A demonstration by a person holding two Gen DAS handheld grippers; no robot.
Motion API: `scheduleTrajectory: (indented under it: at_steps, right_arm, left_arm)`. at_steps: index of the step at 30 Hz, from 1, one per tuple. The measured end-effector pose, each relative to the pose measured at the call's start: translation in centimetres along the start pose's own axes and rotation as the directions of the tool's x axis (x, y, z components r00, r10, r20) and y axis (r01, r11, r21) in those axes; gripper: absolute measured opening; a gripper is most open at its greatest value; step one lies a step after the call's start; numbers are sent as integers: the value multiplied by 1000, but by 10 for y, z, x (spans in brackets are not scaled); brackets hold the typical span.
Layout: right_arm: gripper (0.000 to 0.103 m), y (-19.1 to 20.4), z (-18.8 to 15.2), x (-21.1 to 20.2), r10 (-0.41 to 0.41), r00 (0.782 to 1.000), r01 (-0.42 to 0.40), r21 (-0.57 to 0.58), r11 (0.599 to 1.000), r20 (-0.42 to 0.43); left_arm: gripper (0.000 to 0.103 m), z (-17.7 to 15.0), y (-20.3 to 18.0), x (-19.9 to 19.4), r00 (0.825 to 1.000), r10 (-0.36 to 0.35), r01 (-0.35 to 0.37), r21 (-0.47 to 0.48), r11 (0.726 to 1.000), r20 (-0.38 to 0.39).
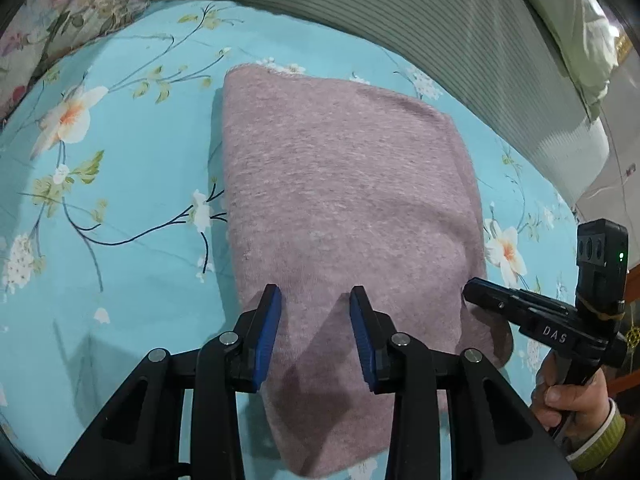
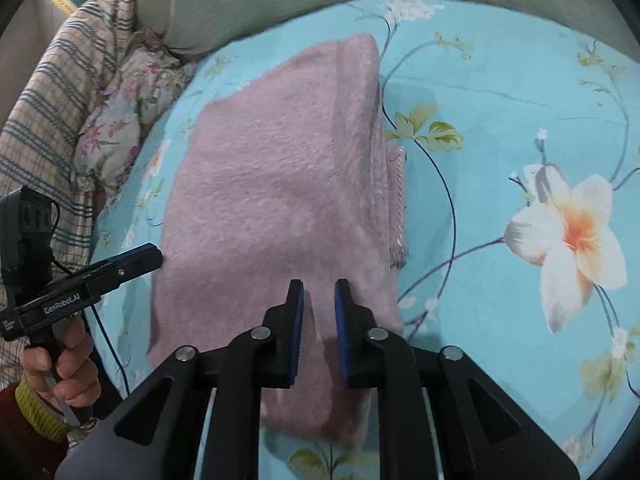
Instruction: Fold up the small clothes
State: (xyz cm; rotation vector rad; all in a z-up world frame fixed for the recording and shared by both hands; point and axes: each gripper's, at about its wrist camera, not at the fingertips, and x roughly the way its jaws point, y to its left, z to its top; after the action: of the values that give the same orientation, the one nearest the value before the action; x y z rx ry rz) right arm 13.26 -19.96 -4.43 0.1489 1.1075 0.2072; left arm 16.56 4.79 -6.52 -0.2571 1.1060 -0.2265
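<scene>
A folded mauve knitted garment lies flat on the blue floral bedsheet. My left gripper is open, its jaws apart just above the garment's near edge, holding nothing. My right gripper is open with a narrow gap, over the garment near its right folded edge, holding nothing. In the left wrist view the right gripper shows at the garment's right side. In the right wrist view the left gripper shows at its left side.
A green ribbed cushion runs along the far side of the bed. A floral pillow and a striped plaid blanket lie at the left. The sheet stretches to the right of the garment.
</scene>
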Motion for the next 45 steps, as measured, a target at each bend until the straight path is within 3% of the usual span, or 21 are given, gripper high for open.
scheduleTrajectory:
  at_steps: [5,8,11,14,23,28,30,33,37,38,42,45]
  right_arm:
    - [17,4,-34,-14,27,999,-28,-31,999,-33]
    - [17,-6,-54,-4,-27,996,26,-21,999,-80]
    - [17,-18,-66,3,-61,994,62,12,998,-93]
    - [17,-19,-69,1,-67,994,69,23,997,-81]
    - [17,-13,-69,2,-89,993,92,36,995,-71]
    - [18,-21,-74,-4,-69,995,78,109,991,-78]
    - [23,-18,-75,-10,-83,994,90,107,990,-73]
    - [43,-9,-80,-25,-88,995,92,99,991,-43]
    - [52,12,-88,-44,-106,994,106,51,993,4]
    - [59,17,-90,-47,-110,994,110,32,993,9]
    - [75,38,-106,-52,-136,991,137,-57,989,15]
    - [79,52,-124,-52,-154,988,153,-116,981,-1]
  left_arm:
    - [33,-29,-14,-34,996,-87,85,58,995,21]
    - [33,-54,-28,-36,991,-128,131,115,985,-27]
    - [31,-76,-32,-18,993,-70,83,153,985,-93]
    - [22,-87,-18,2,990,-32,49,120,992,-138]
    - [22,-86,-21,1,991,-19,36,132,991,-132]
    - [22,-88,-18,-7,991,-41,57,123,991,-129]
    - [22,-88,-16,-15,992,-43,58,121,991,-120]
    - [36,-90,-15,-31,997,-14,24,134,991,-74]
    - [65,-97,-13,-49,999,41,-38,147,988,-20]
    - [72,-100,-12,-53,998,60,-57,146,988,-12]
    - [81,-112,-9,-56,990,140,-138,165,977,-2]
    - [81,-125,-8,-58,978,207,-203,225,953,7]
